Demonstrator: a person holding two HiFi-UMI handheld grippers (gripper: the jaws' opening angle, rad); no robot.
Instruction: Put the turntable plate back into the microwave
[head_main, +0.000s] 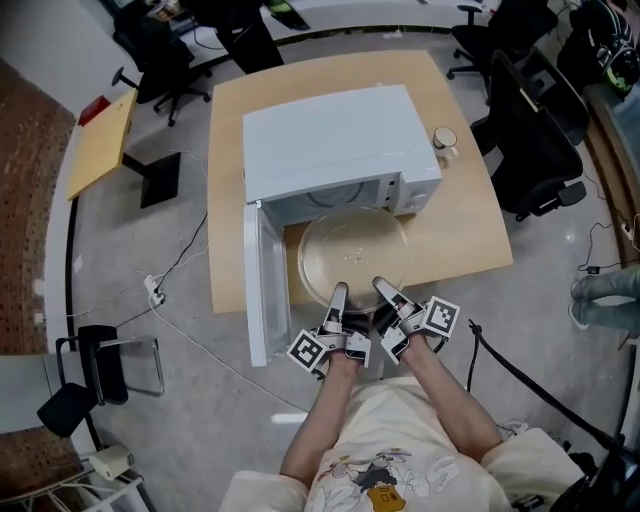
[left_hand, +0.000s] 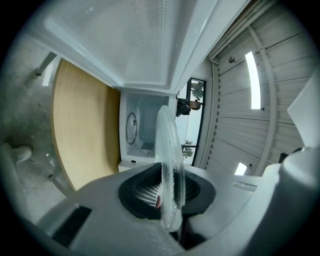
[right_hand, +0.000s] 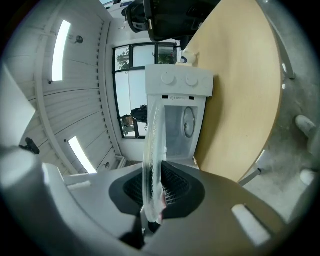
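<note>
A round clear glass turntable plate (head_main: 354, 254) hangs level in front of the white microwave (head_main: 335, 150), whose door (head_main: 260, 283) stands open to the left. My left gripper (head_main: 337, 296) is shut on the plate's near rim, and my right gripper (head_main: 385, 290) is shut on the same rim just to its right. In the left gripper view the plate (left_hand: 169, 165) shows edge-on between the dark pads, with the microwave's open cavity (left_hand: 142, 132) straight beyond. The right gripper view shows the plate's edge (right_hand: 152, 165) clamped likewise, and the microwave's control panel (right_hand: 179, 82).
The microwave stands on a light wooden table (head_main: 460, 215) with a small cup (head_main: 444, 140) at its right. Black office chairs (head_main: 530, 140) stand to the right, another table (head_main: 105, 140) to the left. Cables (head_main: 190, 340) run over the grey floor.
</note>
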